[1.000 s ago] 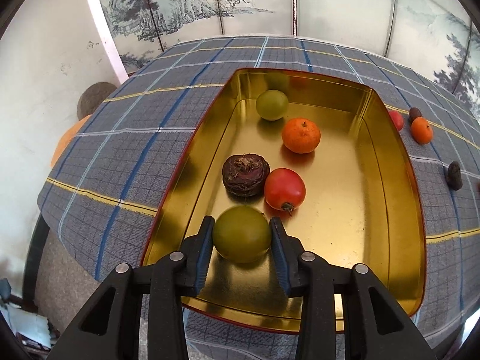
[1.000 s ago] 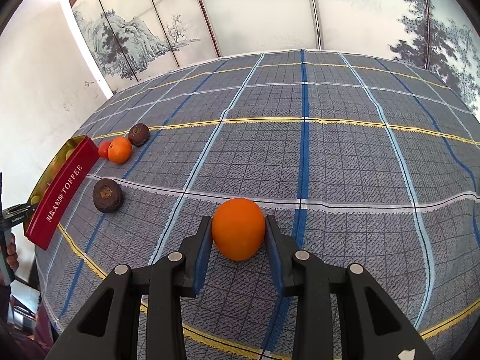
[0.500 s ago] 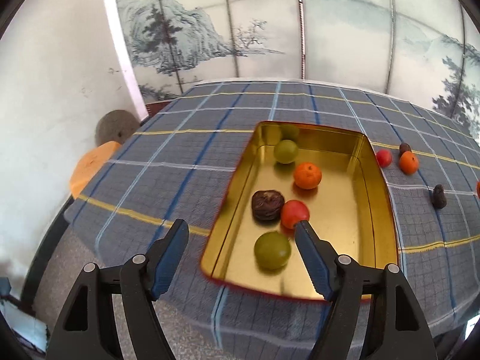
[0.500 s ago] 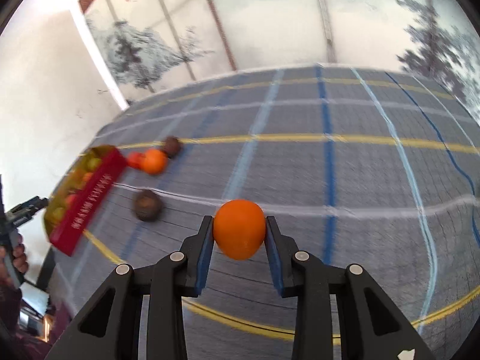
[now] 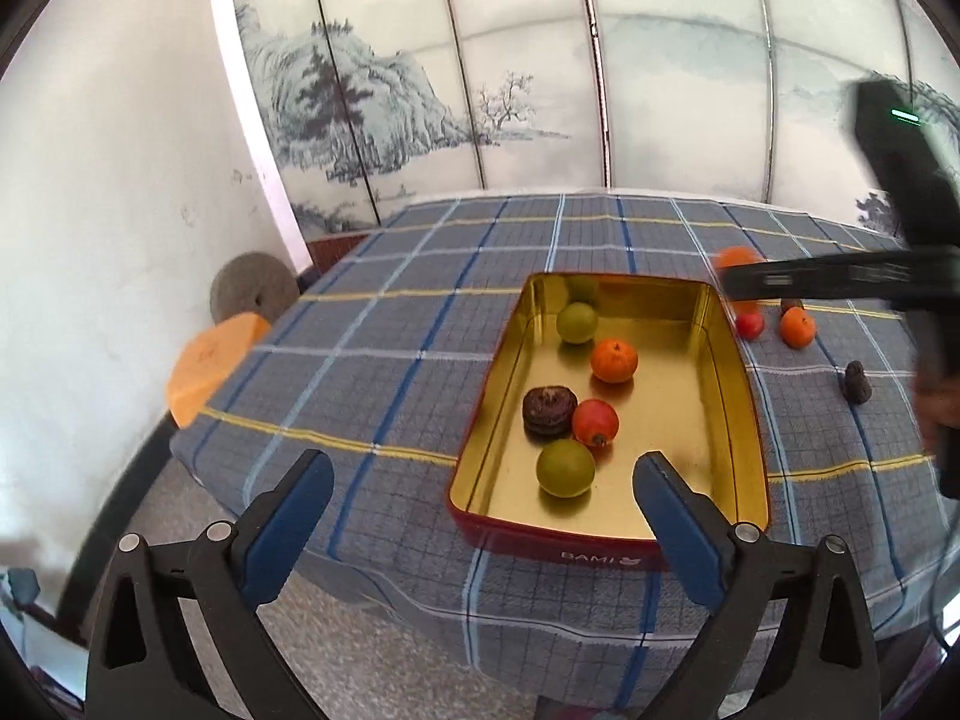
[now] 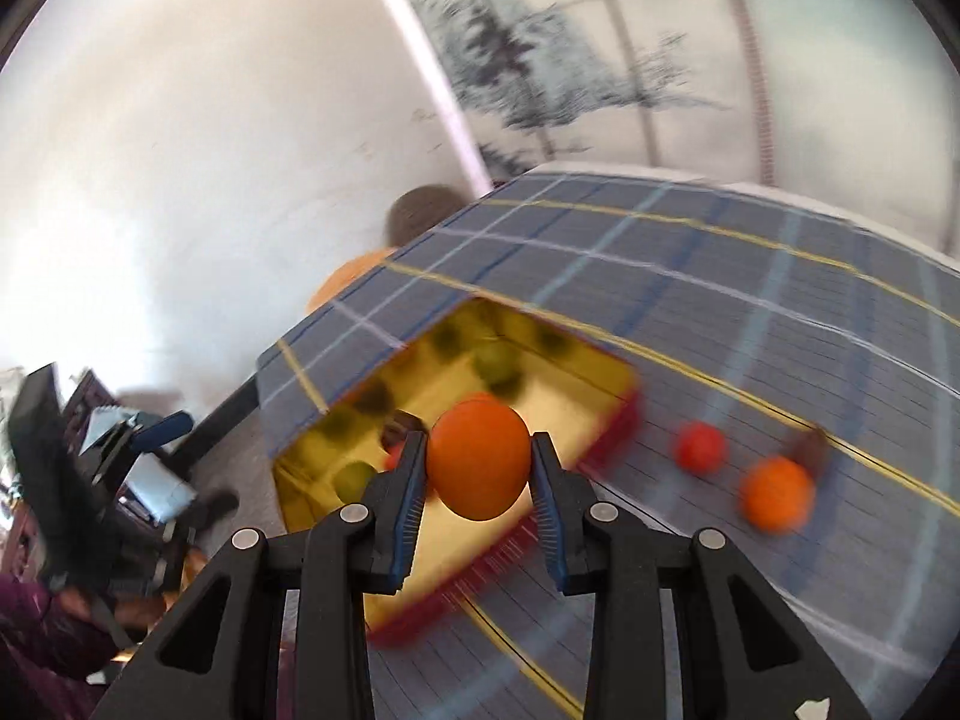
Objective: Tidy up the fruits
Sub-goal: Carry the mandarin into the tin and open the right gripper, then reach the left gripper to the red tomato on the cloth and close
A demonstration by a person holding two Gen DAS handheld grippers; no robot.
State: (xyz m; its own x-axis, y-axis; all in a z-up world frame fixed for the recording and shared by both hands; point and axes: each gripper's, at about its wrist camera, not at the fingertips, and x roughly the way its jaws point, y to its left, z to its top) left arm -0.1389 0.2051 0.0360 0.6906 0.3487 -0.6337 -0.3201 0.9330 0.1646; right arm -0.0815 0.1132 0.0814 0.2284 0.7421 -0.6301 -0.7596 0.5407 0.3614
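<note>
right gripper [image 6: 479, 480] closed on orange [image 6: 478, 461], held between pads above tin [image 6: 606, 381] near wall | left gripper [image 5: 483, 495] wide open, empty, tin ahead of fingers | risk: orange released early, rim clipped, bounce onto cloth; packed fruit knocked

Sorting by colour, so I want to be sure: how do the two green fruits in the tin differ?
The near green fruit lies toward the tin's front wall, beside the red fruit; the far green fruit lies near the back wall, apart from the others. The near one looks larger, though the fisheye lens may cause that. Both are round, yellowish green, and rest loose on the gold floor.
</note>
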